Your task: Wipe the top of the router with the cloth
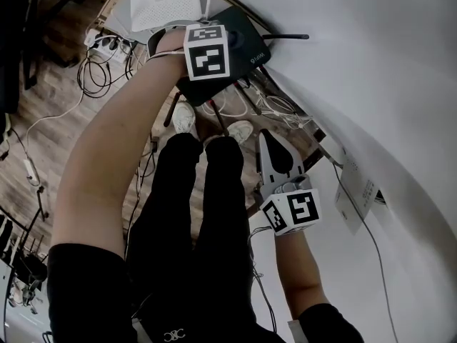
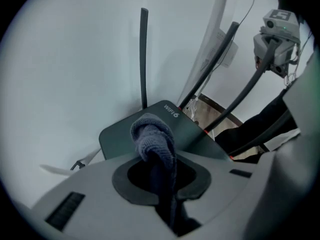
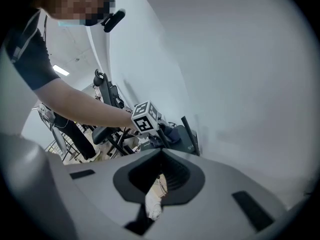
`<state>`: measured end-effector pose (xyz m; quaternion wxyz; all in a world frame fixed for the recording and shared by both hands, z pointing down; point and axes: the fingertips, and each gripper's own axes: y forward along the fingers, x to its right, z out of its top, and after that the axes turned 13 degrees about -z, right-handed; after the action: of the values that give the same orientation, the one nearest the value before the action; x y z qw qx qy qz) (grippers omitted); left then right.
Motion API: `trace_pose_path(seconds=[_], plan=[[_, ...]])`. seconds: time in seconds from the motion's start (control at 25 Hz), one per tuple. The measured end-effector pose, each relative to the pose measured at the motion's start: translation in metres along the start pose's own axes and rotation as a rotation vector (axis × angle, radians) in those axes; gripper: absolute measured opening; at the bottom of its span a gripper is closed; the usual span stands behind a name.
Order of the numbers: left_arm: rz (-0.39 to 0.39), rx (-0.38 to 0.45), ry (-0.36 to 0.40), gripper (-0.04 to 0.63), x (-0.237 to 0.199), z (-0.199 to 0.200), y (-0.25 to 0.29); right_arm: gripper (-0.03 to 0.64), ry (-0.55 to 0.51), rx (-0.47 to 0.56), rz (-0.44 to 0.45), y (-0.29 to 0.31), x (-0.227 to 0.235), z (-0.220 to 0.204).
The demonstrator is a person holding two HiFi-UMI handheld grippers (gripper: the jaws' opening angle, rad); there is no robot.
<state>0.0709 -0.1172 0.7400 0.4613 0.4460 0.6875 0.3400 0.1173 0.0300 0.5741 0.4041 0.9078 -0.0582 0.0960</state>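
Note:
A black router (image 1: pixel 251 47) marked WIFI 6 (image 2: pixel 172 121) stands against a white wall, with its thin antennas (image 2: pixel 144 59) pointing away from it. My left gripper (image 1: pixel 232 45) is shut on a bunched grey-blue cloth (image 2: pixel 152 134), and the cloth presses on the router's top near its edge. The right gripper view shows the same cloth (image 3: pixel 172 133) under the left marker cube (image 3: pixel 145 118). My right gripper (image 1: pixel 265 138) hangs lower down near the person's knees, well away from the router. Its jaws are together and hold nothing (image 3: pixel 161 156).
A white router (image 1: pixel 164 4) lies beside the black one. A power strip (image 1: pixel 107 45) and loose cables (image 1: pixel 96 73) lie on the wood floor. The white wall (image 1: pixel 385 84) fills the right side. A paper label (image 1: pixel 353 191) and a cable hang on the wall.

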Motion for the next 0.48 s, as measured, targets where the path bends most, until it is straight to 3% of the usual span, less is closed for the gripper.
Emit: trace_pose_path(seconds=[0.48], plan=[[-0.026,-0.025,0.009,0.048,0.036,-0.043,-0.008,0.0,-0.028,-0.002,0.039,0.0,-0.011,-0.003]])
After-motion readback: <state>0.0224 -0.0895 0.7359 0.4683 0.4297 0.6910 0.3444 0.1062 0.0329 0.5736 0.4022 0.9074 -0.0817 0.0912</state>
